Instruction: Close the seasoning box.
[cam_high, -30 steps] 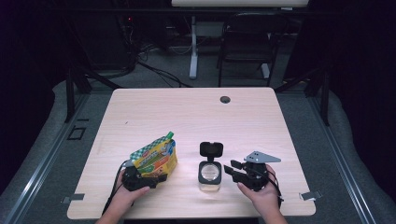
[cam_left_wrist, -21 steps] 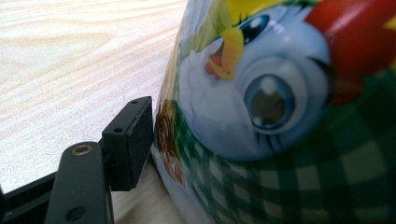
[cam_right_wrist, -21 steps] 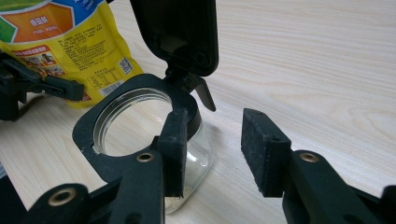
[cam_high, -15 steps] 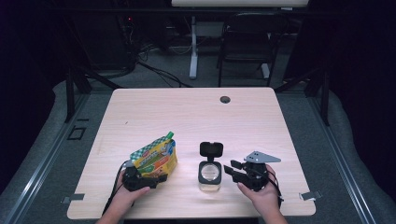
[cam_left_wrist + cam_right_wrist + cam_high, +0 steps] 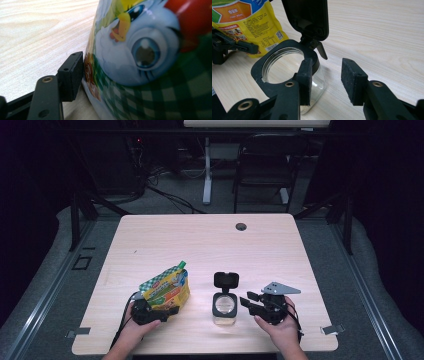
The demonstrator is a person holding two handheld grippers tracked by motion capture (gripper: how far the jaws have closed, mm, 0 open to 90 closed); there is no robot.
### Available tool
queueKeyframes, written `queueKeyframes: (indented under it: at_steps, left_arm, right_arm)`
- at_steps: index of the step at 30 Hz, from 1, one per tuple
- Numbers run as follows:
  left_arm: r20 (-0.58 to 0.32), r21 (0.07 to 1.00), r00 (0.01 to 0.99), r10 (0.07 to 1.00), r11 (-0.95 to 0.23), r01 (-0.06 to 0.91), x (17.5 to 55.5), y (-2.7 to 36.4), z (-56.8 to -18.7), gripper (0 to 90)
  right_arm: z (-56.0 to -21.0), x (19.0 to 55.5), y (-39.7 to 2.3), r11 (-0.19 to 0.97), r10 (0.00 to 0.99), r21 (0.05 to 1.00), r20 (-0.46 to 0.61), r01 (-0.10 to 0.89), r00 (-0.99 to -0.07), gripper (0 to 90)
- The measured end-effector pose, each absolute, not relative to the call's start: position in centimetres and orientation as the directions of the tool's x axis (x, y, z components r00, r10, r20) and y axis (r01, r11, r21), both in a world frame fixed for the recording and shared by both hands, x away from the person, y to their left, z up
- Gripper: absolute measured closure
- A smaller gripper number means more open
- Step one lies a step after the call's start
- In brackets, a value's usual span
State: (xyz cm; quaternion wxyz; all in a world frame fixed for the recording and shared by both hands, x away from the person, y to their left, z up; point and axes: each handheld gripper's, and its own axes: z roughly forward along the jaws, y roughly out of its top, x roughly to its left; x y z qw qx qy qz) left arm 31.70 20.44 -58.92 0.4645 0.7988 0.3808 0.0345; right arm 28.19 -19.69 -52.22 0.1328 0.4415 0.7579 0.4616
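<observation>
Spanning the scene, the wooden counter [image 5: 210, 245] carries a colourful snack pouch [image 5: 167, 290] near its front left, the left gripper [image 5: 150, 312] closing its jaws around it. Right of it stands a glass jar [image 5: 225, 307], lid flipped open; beside it, the right gripper [image 5: 260, 305] is released.

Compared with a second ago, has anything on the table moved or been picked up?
Almost nothing. The left gripper has just been closing its jaws slightly around the snack pouch, which stands between them. The pouch, the open glass jar with its flipped-up lid and the right gripper beside it stayed put.
</observation>
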Motion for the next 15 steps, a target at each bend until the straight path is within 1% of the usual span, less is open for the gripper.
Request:
queueKeyframes:
  at_steps: [2,15]
  left_arm:
    - [-0.292,0.772,0.71,0.641,-0.28,0.571,31.68,20.47,-58.89,38.4]
    - [-0.281,0.782,0.717,0.639,-0.281,0.557,31.62,20.4,-58.85,43.3]
  right_arm:
    - [-52.22,28.2,-19.69,0.186,0.79,0.817,0.206,0.546,-0.577,61.3]
    - [-52.22,28.21,-19.71,0.185,0.791,0.817,0.206,0.546,-0.576,61.3]
